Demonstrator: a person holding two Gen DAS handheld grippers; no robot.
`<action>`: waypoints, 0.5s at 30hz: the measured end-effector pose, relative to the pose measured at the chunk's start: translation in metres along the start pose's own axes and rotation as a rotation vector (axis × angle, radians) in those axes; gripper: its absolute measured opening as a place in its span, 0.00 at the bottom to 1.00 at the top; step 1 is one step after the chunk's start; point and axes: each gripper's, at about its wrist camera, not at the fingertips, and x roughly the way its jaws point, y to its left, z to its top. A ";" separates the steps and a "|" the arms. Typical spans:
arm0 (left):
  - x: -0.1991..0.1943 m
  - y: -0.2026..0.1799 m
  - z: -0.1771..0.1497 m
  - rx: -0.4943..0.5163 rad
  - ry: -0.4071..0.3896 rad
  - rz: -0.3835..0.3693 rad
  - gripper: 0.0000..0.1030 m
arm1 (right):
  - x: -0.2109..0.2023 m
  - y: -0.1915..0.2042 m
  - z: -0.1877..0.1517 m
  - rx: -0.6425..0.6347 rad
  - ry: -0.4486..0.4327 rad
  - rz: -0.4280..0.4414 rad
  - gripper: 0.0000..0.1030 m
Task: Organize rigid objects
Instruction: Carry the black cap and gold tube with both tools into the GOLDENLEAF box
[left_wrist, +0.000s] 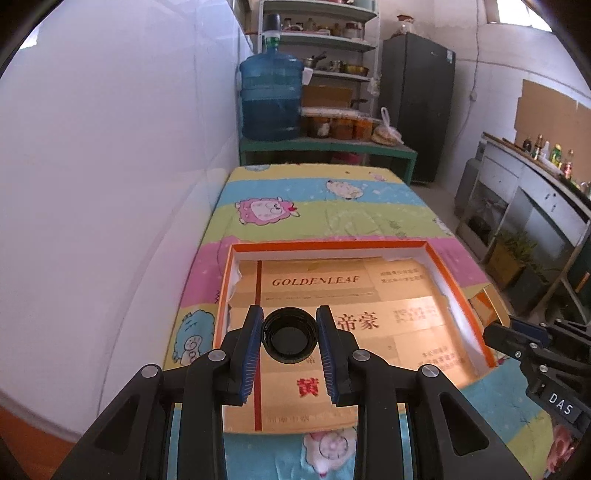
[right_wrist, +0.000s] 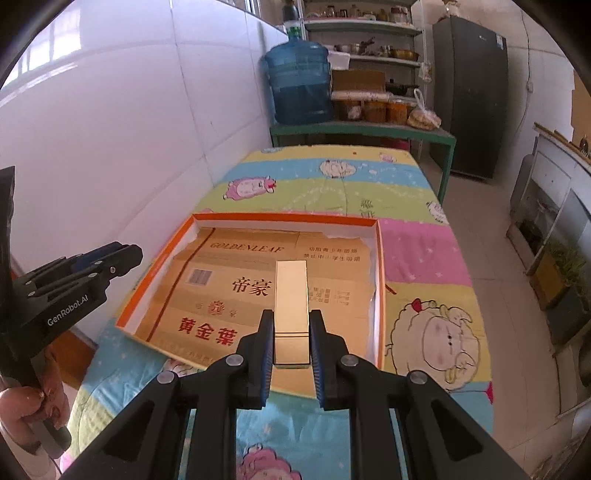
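My left gripper (left_wrist: 290, 317) is shut on a black round bottle cap (left_wrist: 290, 334), held above the near left part of an orange-rimmed shallow box (left_wrist: 325, 244) lined with gold cardboard. My right gripper (right_wrist: 291, 319) is shut on a slim gold rectangular box (right_wrist: 291, 295), held lengthwise above the near right part of the same orange-rimmed box (right_wrist: 284, 218). The left gripper shows at the left edge of the right wrist view (right_wrist: 110, 258). The right gripper shows at the right edge of the left wrist view (left_wrist: 517, 332).
The box lies on a table covered with a striped cartoon-sheep cloth (left_wrist: 332, 206). A white tiled wall (left_wrist: 110, 184) runs along the left. Behind the table stand a green bench (left_wrist: 325, 147) with a blue water jug (left_wrist: 271, 99), shelves and a dark fridge (left_wrist: 417, 107).
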 end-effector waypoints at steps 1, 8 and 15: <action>0.005 0.000 0.000 0.000 0.004 0.001 0.29 | 0.005 -0.002 0.001 0.003 0.007 0.002 0.18; 0.041 0.001 -0.003 -0.014 0.040 0.011 0.29 | 0.036 -0.006 0.005 0.010 0.039 0.015 0.18; 0.068 0.003 -0.008 -0.026 0.074 0.025 0.29 | 0.060 -0.007 0.004 0.005 0.072 0.027 0.18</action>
